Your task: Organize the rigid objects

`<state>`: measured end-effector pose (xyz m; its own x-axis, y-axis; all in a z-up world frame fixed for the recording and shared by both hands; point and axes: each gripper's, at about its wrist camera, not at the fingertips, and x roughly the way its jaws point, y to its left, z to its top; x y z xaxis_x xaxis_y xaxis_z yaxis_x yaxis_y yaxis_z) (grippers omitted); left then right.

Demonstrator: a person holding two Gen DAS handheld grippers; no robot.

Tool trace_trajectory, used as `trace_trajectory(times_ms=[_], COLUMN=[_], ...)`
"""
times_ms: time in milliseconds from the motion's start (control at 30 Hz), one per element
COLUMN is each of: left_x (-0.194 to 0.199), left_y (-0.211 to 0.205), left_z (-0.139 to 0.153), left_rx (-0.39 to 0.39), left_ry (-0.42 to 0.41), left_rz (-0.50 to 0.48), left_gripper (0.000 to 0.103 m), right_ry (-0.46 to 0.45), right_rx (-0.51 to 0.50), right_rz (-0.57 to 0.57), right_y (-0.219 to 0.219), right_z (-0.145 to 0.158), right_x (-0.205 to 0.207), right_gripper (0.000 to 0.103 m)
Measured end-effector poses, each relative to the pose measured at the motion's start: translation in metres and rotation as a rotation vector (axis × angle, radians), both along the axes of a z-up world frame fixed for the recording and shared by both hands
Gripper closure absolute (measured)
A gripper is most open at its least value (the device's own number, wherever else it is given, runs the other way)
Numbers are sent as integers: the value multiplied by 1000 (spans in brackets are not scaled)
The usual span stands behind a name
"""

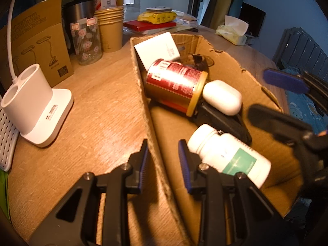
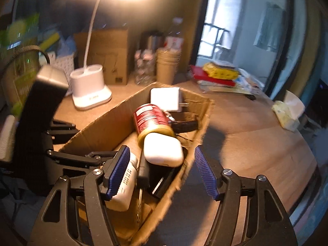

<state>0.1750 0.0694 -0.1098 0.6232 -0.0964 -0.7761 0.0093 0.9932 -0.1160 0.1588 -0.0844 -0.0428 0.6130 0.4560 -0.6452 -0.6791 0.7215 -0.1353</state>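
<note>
The box (image 1: 141, 86), an open cardboard one, sits on the wooden table (image 1: 98, 106) and holds the sorted things: a red can (image 1: 174, 84) on its side in the middle, a white case (image 1: 222, 97) touching the can's gold end, a white adapter (image 1: 156, 50) leaning at the far end, a black object under the case, and a white bottle (image 1: 227, 155) with a green label lying at the near end. The left gripper (image 1: 164, 164) straddles the box's near wall, one pad outside and one inside, jaws narrow; whether the pads press the cardboard cannot be told. The right gripper (image 2: 162, 172) stands wide with nothing gripped, its left pad just beside the bottle (image 2: 125, 182) inside the box and its right pad outside the opposite wall over the table. Beyond the box stand a white lamp base (image 1: 39, 106), a flowered glass (image 1: 87, 43), a stack of paper cups (image 1: 111, 28), a steel mug, a red book with a yellow pack on it, and a tissue pack (image 1: 233, 31).
</note>
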Motion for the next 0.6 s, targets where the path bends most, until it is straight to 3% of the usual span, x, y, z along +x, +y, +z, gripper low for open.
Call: trace_trajectory(times_ms=[200,600], left_x=[-1,22], left_y=[-1,-23], left_z=[0,0], left_rx=[-15,34], left_ry=[0,17], left_rz=[10,29], left_gripper=[79,86], right_ry=[2,72], right_rx=[89,168], right_rz=[-70,-171], right_y=[-32,-83], right_z=[9,-2], right_x=[-5,35], right_gripper=[34,34])
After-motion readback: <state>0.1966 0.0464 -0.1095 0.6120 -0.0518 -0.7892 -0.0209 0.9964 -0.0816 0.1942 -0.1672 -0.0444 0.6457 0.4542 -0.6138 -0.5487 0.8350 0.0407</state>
